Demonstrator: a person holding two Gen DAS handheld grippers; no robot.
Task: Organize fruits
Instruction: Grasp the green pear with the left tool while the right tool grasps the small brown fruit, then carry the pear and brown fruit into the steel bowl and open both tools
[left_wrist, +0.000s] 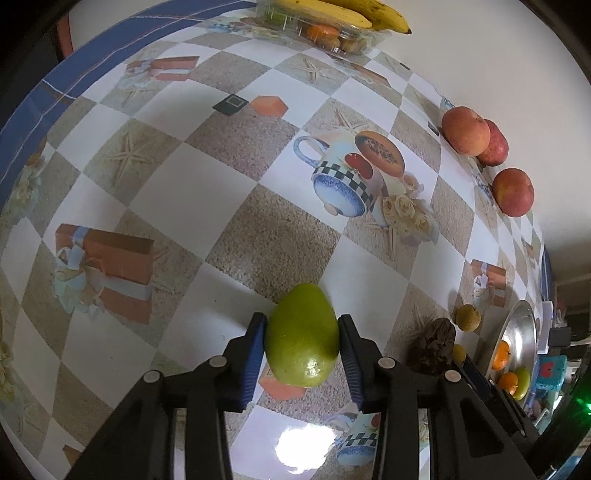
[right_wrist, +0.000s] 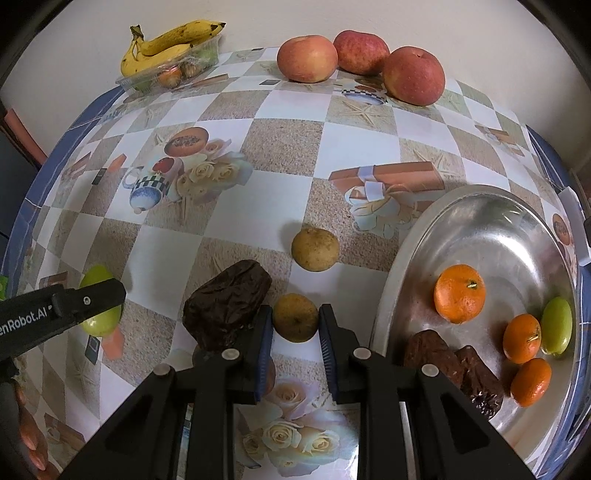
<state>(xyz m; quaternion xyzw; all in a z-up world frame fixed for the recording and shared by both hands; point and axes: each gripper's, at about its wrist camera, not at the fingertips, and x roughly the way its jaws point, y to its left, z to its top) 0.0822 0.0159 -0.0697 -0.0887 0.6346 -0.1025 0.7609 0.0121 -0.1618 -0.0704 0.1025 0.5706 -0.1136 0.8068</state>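
Between the blue pads of the left hand-held gripper (left_wrist: 302, 354), the green fruit (left_wrist: 302, 338) sits clamped, long axis pointing away down the fingers, low over the table (left_wrist: 229, 206). Over on the right, the right hand-held gripper (right_wrist: 295, 325) brackets a small yellow-brown fruit (right_wrist: 295, 316), pads at its flanks though full contact is hard to judge. Just left lies a dark wrinkled fruit (right_wrist: 227, 306); just right, the steel tray (right_wrist: 491, 236) rim, with open room inside. Farther back, three apples (right_wrist: 360, 66) line the far edge.
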